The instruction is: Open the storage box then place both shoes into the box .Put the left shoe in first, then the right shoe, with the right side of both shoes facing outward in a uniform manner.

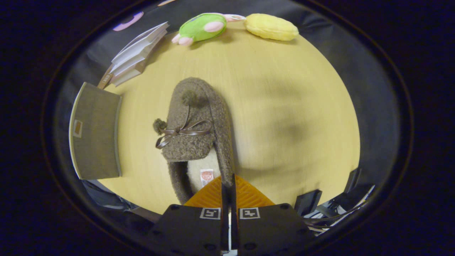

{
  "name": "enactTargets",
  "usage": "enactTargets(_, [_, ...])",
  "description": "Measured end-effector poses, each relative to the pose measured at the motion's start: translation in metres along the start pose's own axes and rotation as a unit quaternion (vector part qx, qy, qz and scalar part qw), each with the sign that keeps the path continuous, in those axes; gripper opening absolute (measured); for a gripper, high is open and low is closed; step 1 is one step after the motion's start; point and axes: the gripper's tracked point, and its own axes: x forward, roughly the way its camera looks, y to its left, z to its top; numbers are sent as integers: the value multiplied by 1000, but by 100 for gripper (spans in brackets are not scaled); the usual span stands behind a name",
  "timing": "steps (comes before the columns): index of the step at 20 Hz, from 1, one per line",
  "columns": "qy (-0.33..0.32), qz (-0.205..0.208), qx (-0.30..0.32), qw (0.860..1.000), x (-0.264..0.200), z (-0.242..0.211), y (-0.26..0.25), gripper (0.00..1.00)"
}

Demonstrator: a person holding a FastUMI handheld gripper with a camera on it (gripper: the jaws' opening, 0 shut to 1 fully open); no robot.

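Round pale wooden tabletop [270,106] holds a green plush toy [201,27], yellow plush [272,26], stacked books [137,57] and grey fabric storage box [96,131]. Gripper [228,185] fingers pinch the fuzzy brown slipper's [195,124] heel rim; the heel itself is hidden.

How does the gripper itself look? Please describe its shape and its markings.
The gripper has two dark, flat blocks side by side, each with a small square black-and-white marker and round screw holes. Its two fingers are wedge-shaped with fine ribs. They stand almost together at the heel of the slipper; whether they pinch its rim cannot be told.
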Motion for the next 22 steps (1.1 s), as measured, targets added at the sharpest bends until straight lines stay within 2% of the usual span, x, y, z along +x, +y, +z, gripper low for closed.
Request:
enactTargets(2, [-2,12,26,1000,-4,-2,5,3])
enactTargets(4, [-4,54,84,995,-10,-2,17,3])
enactTargets(7, [3,144,172,975,-23,3,44,3])
enactTargets(9, [-5,186,194,963,-35,7,58,3])
enactTargets(12, [-19,231,205,951,-61,11,78,3])
enactTargets(18, [-43,294,156,942,-128,18,141,3])
enactTargets(22, [-43,366,125,921,-185,20,212,3])
